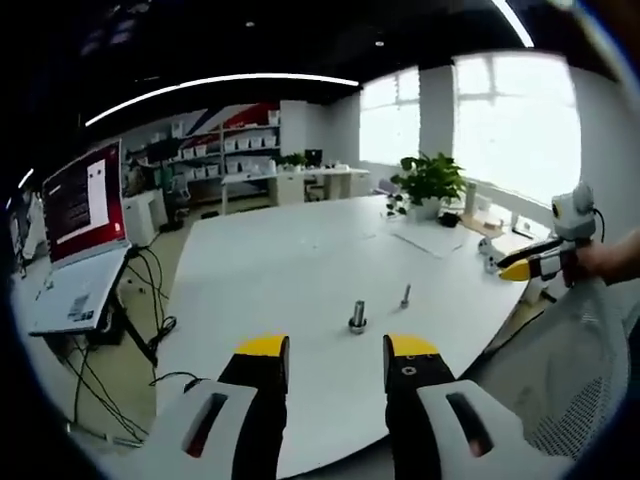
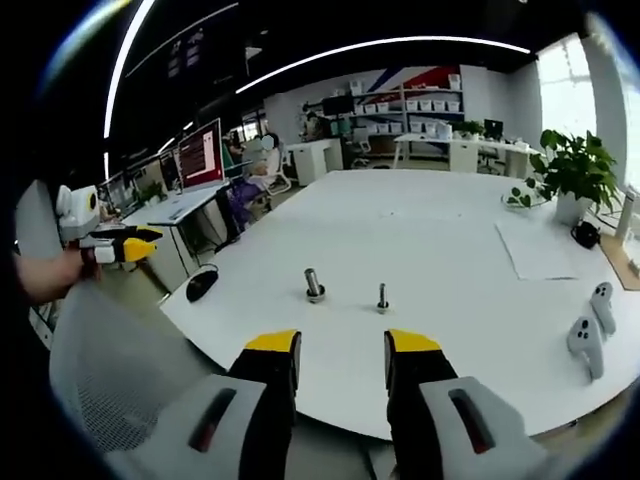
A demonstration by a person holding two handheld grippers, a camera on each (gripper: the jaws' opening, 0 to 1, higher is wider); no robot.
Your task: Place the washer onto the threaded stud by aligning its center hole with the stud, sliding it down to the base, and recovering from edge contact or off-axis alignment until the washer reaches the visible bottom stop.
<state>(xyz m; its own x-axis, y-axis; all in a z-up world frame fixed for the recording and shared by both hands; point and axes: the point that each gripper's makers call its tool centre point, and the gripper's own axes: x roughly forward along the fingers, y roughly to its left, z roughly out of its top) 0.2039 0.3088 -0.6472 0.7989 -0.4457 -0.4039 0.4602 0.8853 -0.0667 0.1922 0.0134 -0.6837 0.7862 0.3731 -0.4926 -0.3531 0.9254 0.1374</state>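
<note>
Steel, both small parts on the white table (image 1: 300,260): in the left gripper view a short thick stud (image 1: 357,316) with a wider base ring sits at about 12 o'clock from my left gripper (image 1: 337,362), and a thinner bolt (image 1: 405,296) stands just beside it toward 1 o'clock. In the right gripper view the same pair shows as stud (image 2: 314,284) at 11 o'clock and bolt (image 2: 382,297) at 12 o'clock from my right gripper (image 2: 341,358).

I can't make out a separate washer; the ring at the stud's foot may be it or just the flange, too small to tell. Neither jaw pair carries anything. Both sets of yellow-tipped jaws stand apart, empty, short of the table edge, well back from the parts.

Handling guess: a washer is light, rigid, thin and slick, lies flat, hard to get under. I'd pinch it across the outer rim, edge-on, leaving the hole clear, light squeeze so it doesn't flick out. It will likely catch on the threads if tilted, so keep it level.

The right gripper (image 1: 545,262) shows at 3 o'clock in the left gripper view, the left gripper (image 2: 118,248) at 9 o'clock in the right gripper view. Laptop (image 1: 80,240) at 9 o'clock, plant (image 1: 430,180) at the far edge, two controllers (image 2: 590,330) at 3 o'clock.
</note>
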